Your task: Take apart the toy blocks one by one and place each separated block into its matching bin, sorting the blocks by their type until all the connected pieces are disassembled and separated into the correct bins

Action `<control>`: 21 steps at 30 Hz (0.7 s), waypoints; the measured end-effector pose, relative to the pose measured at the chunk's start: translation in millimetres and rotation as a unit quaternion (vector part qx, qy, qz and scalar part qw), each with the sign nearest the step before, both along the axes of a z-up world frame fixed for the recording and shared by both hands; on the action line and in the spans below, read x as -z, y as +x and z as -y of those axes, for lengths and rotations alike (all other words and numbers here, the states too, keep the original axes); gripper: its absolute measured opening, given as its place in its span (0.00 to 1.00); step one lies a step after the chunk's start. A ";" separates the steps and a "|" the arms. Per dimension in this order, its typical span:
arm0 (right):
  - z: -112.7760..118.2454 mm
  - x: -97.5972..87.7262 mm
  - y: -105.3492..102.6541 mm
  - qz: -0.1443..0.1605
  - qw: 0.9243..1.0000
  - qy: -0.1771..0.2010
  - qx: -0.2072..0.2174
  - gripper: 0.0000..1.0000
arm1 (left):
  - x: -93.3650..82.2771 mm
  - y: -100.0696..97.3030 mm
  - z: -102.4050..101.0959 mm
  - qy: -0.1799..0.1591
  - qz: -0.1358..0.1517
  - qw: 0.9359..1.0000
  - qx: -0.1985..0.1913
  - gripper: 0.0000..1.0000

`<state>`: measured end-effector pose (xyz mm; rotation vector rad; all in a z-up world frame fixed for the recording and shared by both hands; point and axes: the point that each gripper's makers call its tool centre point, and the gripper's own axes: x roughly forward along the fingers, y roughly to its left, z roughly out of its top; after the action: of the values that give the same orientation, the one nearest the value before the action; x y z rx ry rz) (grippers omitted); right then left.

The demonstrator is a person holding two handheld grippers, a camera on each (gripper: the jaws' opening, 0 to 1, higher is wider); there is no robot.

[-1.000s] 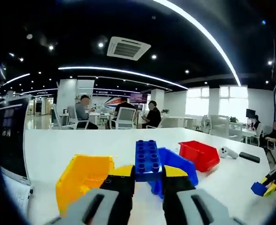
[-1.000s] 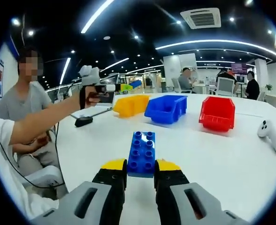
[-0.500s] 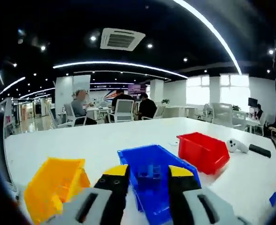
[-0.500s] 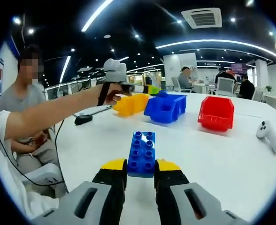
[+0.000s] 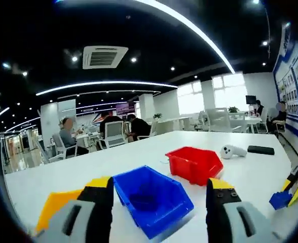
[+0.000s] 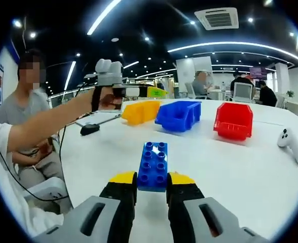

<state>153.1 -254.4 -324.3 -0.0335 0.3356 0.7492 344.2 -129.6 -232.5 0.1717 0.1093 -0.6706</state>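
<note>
My left gripper [image 5: 161,195] is open, its yellow-tipped jaws spread wide above the blue bin [image 5: 166,216]. A blue block [image 5: 144,202] lies dimly inside that bin. The red bin [image 5: 199,164] stands to its right and the yellow bin [image 5: 58,202] to its left. My right gripper [image 6: 151,179] is shut on a long blue studded block [image 6: 153,166], held just above the white table [image 6: 230,172]. In the right gripper view a hand holds the left gripper [image 6: 154,92] above the yellow bin [image 6: 141,111], with the blue bin [image 6: 179,115] and the red bin [image 6: 235,121] beside it.
A white controller [image 6: 290,144] lies on the table right of the red bin, and a black device [image 5: 260,150] beyond it. Another black object [image 6: 89,130] sits near the table's left edge. A person [image 6: 30,111] sits at the left. Other people sit at far desks.
My left gripper has opened and let its blue block go into the blue bin, then drawn back from the bins. The right gripper still holds its blue block.
</note>
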 end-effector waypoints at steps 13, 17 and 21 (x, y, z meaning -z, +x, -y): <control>0.5 -12.7 -3.3 0.039 0.999 -0.005 -0.032 0.24 | 3.4 -113.0 41.1 -0.006 0.001 0.980 0.198 0.74; -10.2 -17.0 -13.0 0.050 0.997 -0.007 -0.064 0.24 | 12.1 -155.9 48.7 -0.007 -0.018 0.956 0.293 0.73; -19.2 -21.6 -19.5 0.058 0.995 -0.003 -0.086 0.24 | 20.0 -187.0 54.2 0.013 -0.028 0.930 0.367 0.71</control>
<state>133.6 -235.2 -302.7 -0.1137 0.2253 0.9136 157.2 -183.9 -252.5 0.2212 0.1083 -1.4244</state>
